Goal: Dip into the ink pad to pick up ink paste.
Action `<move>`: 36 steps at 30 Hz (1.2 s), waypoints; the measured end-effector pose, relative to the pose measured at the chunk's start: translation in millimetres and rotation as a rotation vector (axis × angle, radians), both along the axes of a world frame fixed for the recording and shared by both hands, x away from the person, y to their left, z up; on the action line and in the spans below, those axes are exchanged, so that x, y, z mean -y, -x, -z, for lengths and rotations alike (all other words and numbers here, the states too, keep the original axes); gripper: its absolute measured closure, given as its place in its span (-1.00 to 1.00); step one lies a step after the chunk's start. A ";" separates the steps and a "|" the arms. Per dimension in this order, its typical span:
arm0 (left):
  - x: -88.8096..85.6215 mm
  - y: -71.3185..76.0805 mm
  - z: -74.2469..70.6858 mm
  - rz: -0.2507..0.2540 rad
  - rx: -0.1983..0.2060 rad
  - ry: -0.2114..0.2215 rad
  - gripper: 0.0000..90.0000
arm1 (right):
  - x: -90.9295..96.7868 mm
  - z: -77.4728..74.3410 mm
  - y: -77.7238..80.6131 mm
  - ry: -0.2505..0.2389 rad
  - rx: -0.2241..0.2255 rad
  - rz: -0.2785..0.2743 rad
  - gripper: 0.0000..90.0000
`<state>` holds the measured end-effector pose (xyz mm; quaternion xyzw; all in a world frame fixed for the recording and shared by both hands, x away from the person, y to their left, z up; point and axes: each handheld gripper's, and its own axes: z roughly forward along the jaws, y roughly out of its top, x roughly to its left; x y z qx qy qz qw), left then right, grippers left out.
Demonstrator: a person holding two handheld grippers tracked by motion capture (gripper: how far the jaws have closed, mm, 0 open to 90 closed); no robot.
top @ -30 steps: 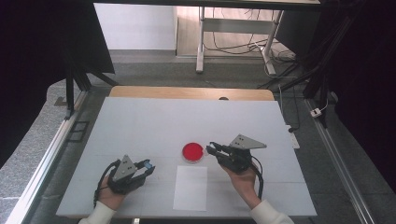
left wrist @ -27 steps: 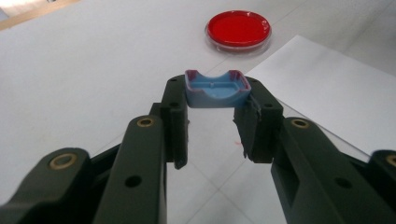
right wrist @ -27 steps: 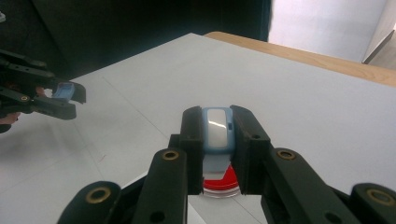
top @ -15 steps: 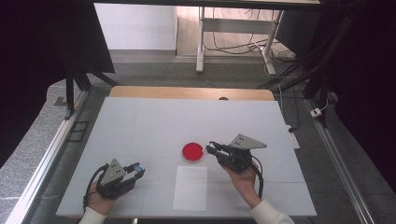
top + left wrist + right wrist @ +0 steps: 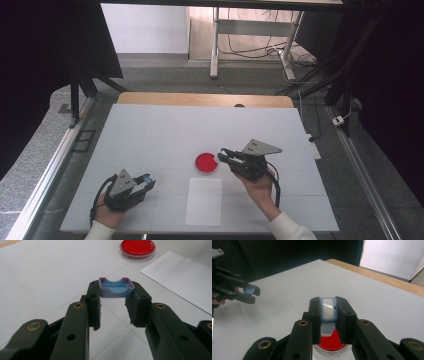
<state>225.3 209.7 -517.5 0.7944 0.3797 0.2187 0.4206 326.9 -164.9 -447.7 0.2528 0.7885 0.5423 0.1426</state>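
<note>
My left gripper (image 5: 146, 182) lies low at the table's near left, shut on a small blue tray-shaped piece (image 5: 116, 287) pinched between its fingertips (image 5: 93, 293). In the left gripper view that gripper (image 5: 116, 291) points toward a red round dish (image 5: 137, 247). My right gripper (image 5: 223, 155) hovers just right of the red dish (image 5: 206, 163), shut on a small blue-and-white piece (image 5: 328, 308). In the right gripper view the red dish (image 5: 332, 343) sits right under the right gripper (image 5: 328, 312), and the left gripper (image 5: 249, 293) shows farther off at the left.
A white paper sheet (image 5: 204, 201) lies flat near the front edge between my hands, and again at the right in the left gripper view (image 5: 180, 277). The white table (image 5: 165, 130) has a wooden strip (image 5: 200, 99) at its far edge. Dark frames and cables stand beyond.
My left gripper has drawn back slightly to the left with the blue piece still in it. The right gripper and the red dish have kept still.
</note>
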 end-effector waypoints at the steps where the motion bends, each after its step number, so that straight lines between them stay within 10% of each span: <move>1: 0.0 0.2 0.1 -0.001 0.001 -0.001 0.46 | -0.8 0.1 -1.2 0.010 -0.001 -0.002 0.66; 36: 3.4 -1.5 3.4 0.015 -0.009 -0.014 0.46 | -38.8 26.7 -42.6 0.154 -0.088 -0.022 0.66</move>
